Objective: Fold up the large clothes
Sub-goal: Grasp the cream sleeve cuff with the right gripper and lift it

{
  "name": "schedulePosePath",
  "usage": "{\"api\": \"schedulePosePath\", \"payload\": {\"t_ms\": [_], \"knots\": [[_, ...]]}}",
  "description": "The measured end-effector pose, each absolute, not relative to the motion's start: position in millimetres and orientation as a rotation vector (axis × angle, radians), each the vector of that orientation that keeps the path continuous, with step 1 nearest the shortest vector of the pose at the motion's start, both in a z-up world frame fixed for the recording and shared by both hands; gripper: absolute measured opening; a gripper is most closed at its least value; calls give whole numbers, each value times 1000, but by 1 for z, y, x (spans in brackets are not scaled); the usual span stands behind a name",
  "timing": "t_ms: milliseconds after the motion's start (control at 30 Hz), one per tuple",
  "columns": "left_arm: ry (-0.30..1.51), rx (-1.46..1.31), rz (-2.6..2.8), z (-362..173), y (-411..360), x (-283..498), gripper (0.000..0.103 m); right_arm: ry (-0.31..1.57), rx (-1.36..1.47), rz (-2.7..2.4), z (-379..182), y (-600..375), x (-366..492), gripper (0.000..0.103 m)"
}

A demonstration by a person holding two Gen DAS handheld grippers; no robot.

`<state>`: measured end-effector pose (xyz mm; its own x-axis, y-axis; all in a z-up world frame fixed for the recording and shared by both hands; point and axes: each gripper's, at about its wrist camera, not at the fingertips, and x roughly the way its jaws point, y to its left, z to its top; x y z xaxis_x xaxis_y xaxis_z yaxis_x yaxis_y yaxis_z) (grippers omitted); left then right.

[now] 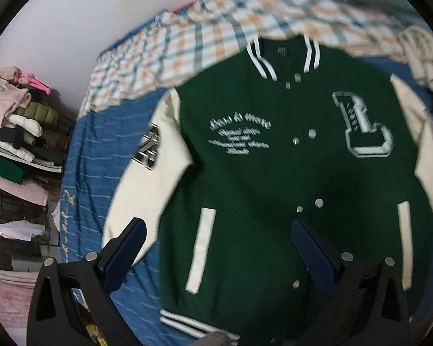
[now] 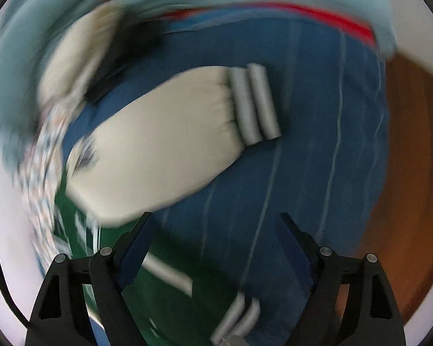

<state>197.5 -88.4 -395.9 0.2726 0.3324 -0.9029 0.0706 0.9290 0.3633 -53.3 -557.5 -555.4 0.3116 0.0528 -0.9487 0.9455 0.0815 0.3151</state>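
Wool-like green fabric makes up the body of the varsity jacket [image 1: 274,178], laid flat and face up on the blue striped bedsheet [image 1: 83,178], with smooth cream sleeves, metal snaps, a chenille "L" patch and ribbed striped collar and hem. Ahead of the left gripper [image 1: 216,248] the jacket's front spreads between and beyond the fingers; a plaid blanket [image 1: 187,43] lies past the collar, and stacked folded clothes [image 1: 17,127] sit far off beside the left finger. Bare sheet shows beside the sleeve there. The left fingers stand wide apart, gripping nothing.

Ahead of the right gripper [image 2: 213,248], in a blurred view, the cream sleeve [image 2: 158,144] with its ribbed cuff lies on the sheet, bare sheet beyond. Its fingers are spread, empty.
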Motion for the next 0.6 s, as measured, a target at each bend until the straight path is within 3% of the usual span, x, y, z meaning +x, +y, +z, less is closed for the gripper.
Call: {"api": "schedulePosePath", "payload": {"t_ms": [167, 267, 300, 367, 433, 600], "knots": [[1335, 375, 205, -448, -104, 222, 103, 883, 1474, -962, -644, -609, -57, 88], [1329, 348, 225, -465, -108, 237, 103, 860, 1449, -1035, -651, -617, -39, 86], [1326, 332, 234, -472, -107, 241, 103, 849, 1420, -1058, -650, -618, -31, 81], [1331, 312, 239, -485, -108, 251, 103, 819, 1381, -1056, -643, -620, -18, 44], [1334, 296, 239, -497, -105, 258, 103, 798, 1335, -1028, -635, -625, -1, 31], [1316, 260, 204, -508, -96, 266, 103, 742, 1119, -1016, -570, -640, 53, 25]]}}
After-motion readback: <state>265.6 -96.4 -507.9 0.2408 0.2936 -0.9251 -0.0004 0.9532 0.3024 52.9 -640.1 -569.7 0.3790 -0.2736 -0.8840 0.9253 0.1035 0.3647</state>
